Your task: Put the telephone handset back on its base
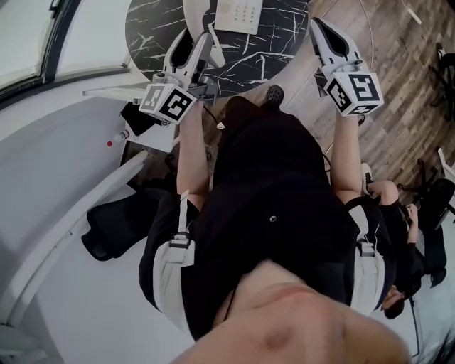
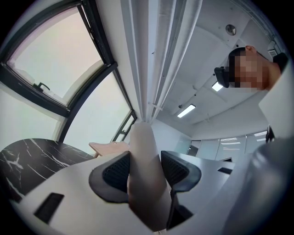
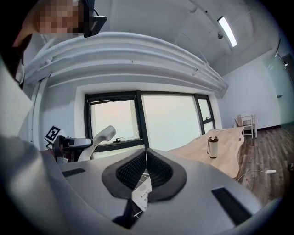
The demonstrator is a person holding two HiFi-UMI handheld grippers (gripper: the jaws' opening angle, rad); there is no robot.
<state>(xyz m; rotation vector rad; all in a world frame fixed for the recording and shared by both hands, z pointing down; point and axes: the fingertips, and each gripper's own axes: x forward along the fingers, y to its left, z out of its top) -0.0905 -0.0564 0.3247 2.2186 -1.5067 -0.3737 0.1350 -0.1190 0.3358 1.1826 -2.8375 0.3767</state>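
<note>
The white telephone handset [image 1: 215,53] is held above the black marble table [image 1: 153,28], and my left gripper [image 1: 193,41] is shut on it. In the left gripper view both pads [image 2: 117,172] press on the handset [image 2: 144,151], which points upward. The white base [image 1: 242,14] with its keypad sits on the table just right of the handset. My right gripper [image 1: 317,25] hovers at the table's right edge, shut and empty. In the right gripper view its jaws [image 3: 146,158] meet at the tips, a bit of the keypad [image 3: 142,195] shows below them, and the handset [image 3: 98,137] is at the left.
A curved white ledge runs under the windows at the left [image 1: 64,92]. A dark bag [image 1: 114,220] lies on the floor by my left leg. Another person sits at the right [image 1: 405,213]. A wooden table with a cup [image 3: 212,147] stands further off.
</note>
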